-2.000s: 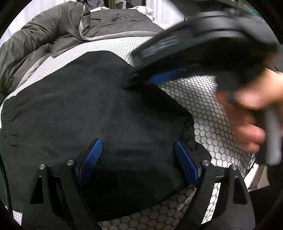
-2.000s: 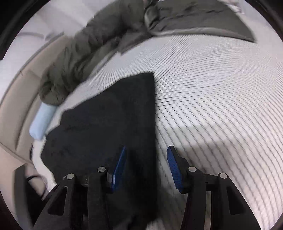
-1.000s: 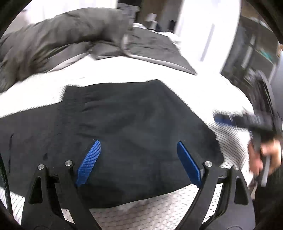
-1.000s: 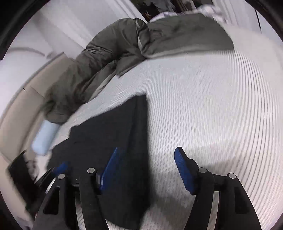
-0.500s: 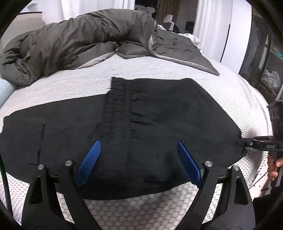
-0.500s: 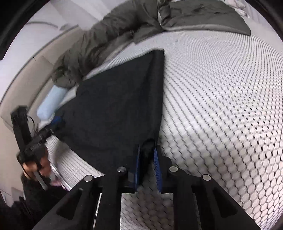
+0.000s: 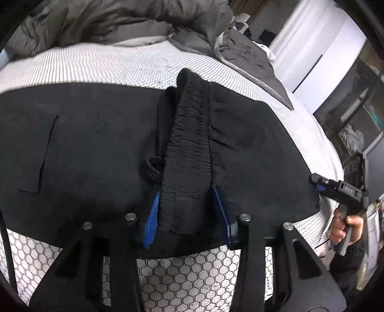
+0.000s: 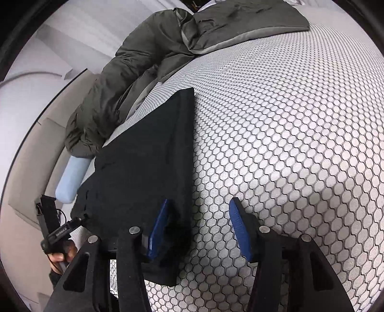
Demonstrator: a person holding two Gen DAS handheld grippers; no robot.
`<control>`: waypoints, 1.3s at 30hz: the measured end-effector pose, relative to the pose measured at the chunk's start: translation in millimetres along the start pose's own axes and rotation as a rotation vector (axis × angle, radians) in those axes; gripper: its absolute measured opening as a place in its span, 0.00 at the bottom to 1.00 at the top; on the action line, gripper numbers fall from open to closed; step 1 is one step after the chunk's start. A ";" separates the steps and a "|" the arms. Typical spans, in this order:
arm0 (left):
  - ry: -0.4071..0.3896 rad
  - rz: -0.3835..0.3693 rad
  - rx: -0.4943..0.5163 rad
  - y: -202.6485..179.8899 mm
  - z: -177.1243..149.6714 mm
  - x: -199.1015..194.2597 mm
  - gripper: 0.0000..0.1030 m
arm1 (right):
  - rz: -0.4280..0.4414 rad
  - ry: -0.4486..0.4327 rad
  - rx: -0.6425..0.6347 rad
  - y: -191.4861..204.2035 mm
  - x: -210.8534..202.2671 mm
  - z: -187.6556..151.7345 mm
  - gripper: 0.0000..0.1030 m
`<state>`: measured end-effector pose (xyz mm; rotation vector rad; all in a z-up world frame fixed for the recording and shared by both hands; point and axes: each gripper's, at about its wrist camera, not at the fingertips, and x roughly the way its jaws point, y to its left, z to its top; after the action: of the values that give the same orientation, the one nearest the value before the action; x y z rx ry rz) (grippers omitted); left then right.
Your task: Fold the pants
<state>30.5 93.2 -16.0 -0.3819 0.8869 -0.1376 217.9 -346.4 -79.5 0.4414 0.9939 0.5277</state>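
Black pants (image 7: 96, 148) lie folded on a white honeycomb-patterned bed (image 7: 182, 280). In the left wrist view my left gripper (image 7: 187, 213) is shut on the gathered elastic waistband (image 7: 189, 153) at the near edge, with a drawstring loop (image 7: 153, 168) beside it. My right gripper shows at the far right (image 7: 319, 186), at the pants' right corner. In the right wrist view my right gripper (image 8: 199, 228) is open; its left finger rests on the pants (image 8: 144, 168) near the right edge, and its right finger is over bare sheet. The left gripper shows at lower left (image 8: 79, 219).
A grey-green duvet (image 7: 115, 21) is bunched along the far side of the bed and shows in the right wrist view (image 8: 134, 72). A pale blue bolster (image 8: 72, 177) lies by the headboard. Shelves and a white door (image 7: 319, 55) stand at right.
My left gripper has closed on the waistband, which now bunches up between its fingers. My right gripper, shut on the pants' corner half a second ago, has opened.
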 end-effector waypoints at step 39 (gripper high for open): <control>0.076 -0.076 -0.031 16.1 1.0 -19.1 0.27 | 0.020 -0.009 -0.008 -1.7 5.2 -3.1 0.58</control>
<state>18.6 113.5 -7.6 -0.4419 0.9509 -0.2097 217.8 -344.3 -85.4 0.4470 0.9796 0.5472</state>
